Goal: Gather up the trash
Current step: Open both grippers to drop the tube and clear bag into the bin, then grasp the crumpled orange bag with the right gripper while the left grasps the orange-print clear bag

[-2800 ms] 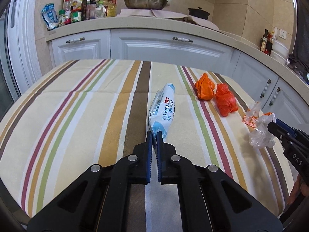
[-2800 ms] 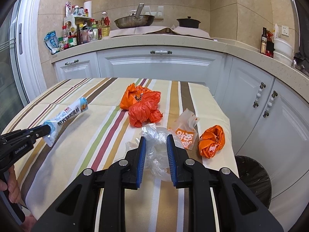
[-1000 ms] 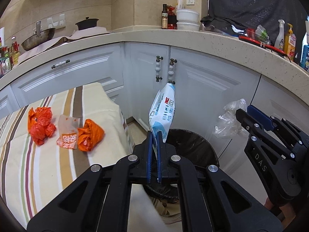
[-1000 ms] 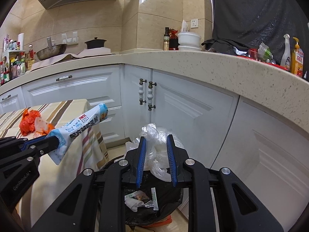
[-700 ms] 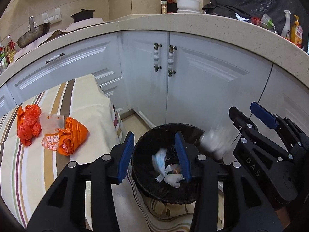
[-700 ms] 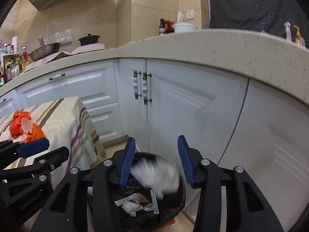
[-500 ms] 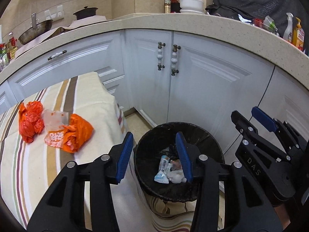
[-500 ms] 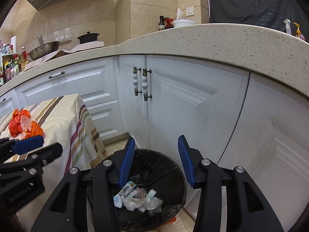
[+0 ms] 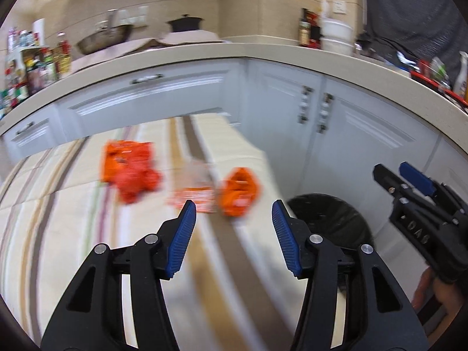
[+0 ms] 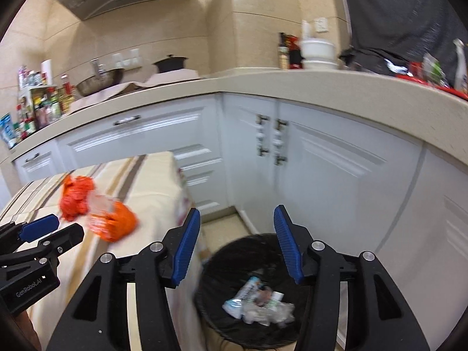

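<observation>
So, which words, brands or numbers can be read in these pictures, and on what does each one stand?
"GenRobot.AI": on the side of the left tongs, seen in the right wrist view.
"DAS": on the side of the right tongs, seen in the left wrist view.
Print on the clear wrapper on the table: too blurred to read.
Labels on the counter bottles and on the trash in the bin: too small or blurred.

The left gripper (image 9: pixel 233 213) is matt black plastic with ribbed blue pads (image 9: pixel 182 235) and bright metal rivets; the right gripper (image 10: pixel 237 222) looks the same; the tablecloth (image 9: pixel 73 219) is striped woven cloth, matt; the orange bags (image 9: pixel 128 169) are thin, crinkled plastic; the bin (image 10: pixel 234 251) is lined with glossy black film; the wrappers (image 10: pixel 257 301) inside look shiny; the cupboards (image 10: pixel 336 175) are smooth satin white; the counter (image 10: pixel 336 87) is speckled stone.
</observation>
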The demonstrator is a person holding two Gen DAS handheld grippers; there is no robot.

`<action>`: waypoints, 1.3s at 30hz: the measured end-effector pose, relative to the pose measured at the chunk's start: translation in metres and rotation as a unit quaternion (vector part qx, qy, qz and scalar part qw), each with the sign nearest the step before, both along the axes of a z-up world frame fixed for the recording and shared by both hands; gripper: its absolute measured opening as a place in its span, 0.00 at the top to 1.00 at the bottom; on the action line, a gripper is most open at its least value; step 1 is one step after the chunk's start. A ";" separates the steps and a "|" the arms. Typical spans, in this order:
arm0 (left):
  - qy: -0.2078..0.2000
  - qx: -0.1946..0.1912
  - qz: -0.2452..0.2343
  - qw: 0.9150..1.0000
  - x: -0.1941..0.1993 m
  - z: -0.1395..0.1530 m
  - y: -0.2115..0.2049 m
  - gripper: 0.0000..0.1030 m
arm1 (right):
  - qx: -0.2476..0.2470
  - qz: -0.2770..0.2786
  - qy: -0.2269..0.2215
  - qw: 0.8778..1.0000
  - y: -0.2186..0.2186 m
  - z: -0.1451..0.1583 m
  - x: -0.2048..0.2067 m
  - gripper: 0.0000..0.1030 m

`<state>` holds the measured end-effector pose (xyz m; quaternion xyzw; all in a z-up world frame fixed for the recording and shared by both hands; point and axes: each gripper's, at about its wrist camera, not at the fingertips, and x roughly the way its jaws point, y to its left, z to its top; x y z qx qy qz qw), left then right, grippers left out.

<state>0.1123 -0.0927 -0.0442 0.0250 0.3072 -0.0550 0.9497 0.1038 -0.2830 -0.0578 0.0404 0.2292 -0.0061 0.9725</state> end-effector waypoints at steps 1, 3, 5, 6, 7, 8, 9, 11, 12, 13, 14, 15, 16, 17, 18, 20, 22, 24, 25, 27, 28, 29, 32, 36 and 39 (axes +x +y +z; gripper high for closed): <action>-0.003 0.001 0.009 1.000 -0.001 0.001 0.009 0.49 | -0.001 0.006 -0.001 1.000 0.006 0.002 0.002 0.49; -0.008 0.005 0.030 0.999 -0.002 0.004 0.028 0.48 | -0.006 0.022 -0.002 1.000 0.023 0.006 0.006 0.48; -0.012 0.007 0.055 0.998 -0.003 0.007 0.051 0.47 | -0.011 0.037 -0.002 0.999 0.040 0.011 0.011 0.48; -0.013 0.007 0.067 0.998 -0.003 0.008 0.063 0.46 | -0.013 0.044 -0.002 0.999 0.047 0.012 0.013 0.48; -0.014 0.008 0.075 0.997 -0.003 0.009 0.071 0.45 | -0.014 0.050 -0.001 0.999 0.053 0.014 0.016 0.47; -0.015 0.009 0.085 0.996 -0.003 0.009 0.079 0.44 | -0.016 0.056 -0.001 0.998 0.061 0.015 0.018 0.47; -0.016 0.008 0.097 0.995 -0.004 0.009 0.090 0.44 | -0.018 0.060 0.000 0.998 0.067 0.016 0.019 0.47; -0.016 0.006 0.111 0.994 -0.004 0.010 0.106 0.44 | -0.022 0.069 0.002 0.997 0.080 0.017 0.024 0.47; -0.016 0.005 0.121 0.993 -0.003 0.010 0.115 0.44 | -0.025 0.075 0.004 0.997 0.087 0.017 0.027 0.47; -0.015 0.004 0.126 0.992 -0.004 0.009 0.120 0.44 | -0.026 0.079 0.007 0.996 0.094 0.017 0.030 0.47; -0.014 0.002 0.131 0.991 -0.003 0.009 0.127 0.44 | -0.027 0.082 0.011 0.996 0.099 0.016 0.034 0.46; -0.013 0.000 0.138 0.990 -0.002 0.008 0.134 0.44 | -0.027 0.084 0.014 0.996 0.104 0.016 0.036 0.46; -0.012 -0.002 0.142 0.990 -0.001 0.007 0.139 0.44 | -0.028 0.085 0.020 0.996 0.108 0.014 0.040 0.46; -0.011 -0.005 0.147 0.989 -0.001 0.007 0.144 0.44 | -0.029 0.085 0.026 0.996 0.112 0.012 0.044 0.46; -0.010 -0.008 0.150 0.989 0.000 0.006 0.148 0.44 | -0.029 0.084 0.037 0.995 0.116 0.008 0.049 0.46; -0.009 -0.013 0.154 0.988 0.000 0.005 0.155 0.43 | -0.029 0.084 0.056 0.994 0.121 0.001 0.057 0.46; -0.008 -0.016 0.157 0.987 0.002 0.004 0.159 0.43 | -0.031 0.082 0.075 0.993 0.125 -0.006 0.063 0.46; -0.006 -0.020 0.157 0.987 0.003 0.003 0.162 0.43 | -0.030 0.082 0.097 0.991 0.126 -0.010 0.070 0.46; -0.005 -0.023 0.157 0.987 0.004 0.003 0.163 0.43 | -0.028 0.081 0.102 0.991 0.126 -0.011 0.071 0.46; -0.001 -0.027 0.154 0.988 0.006 0.001 0.166 0.42 | -0.026 0.079 0.122 0.989 0.126 -0.015 0.077 0.46; 0.000 -0.029 0.154 0.988 0.008 0.000 0.166 0.42 | -0.024 0.080 0.130 0.988 0.126 -0.017 0.079 0.46; 0.001 -0.031 0.153 0.988 0.008 0.000 0.166 0.42 | -0.022 0.081 0.139 0.987 0.126 -0.019 0.080 0.46; 0.003 -0.034 0.150 0.988 0.010 -0.002 0.166 0.42 | -0.014 0.087 0.160 0.983 0.126 -0.025 0.084 0.48; 0.009 -0.038 0.144 0.989 0.011 -0.005 0.162 0.42 | -0.011 0.097 0.169 0.981 0.128 -0.027 0.083 0.55; 0.013 -0.038 0.136 0.990 0.012 -0.006 0.156 0.42 | -0.010 0.101 0.159 0.982 0.128 -0.024 0.078 0.55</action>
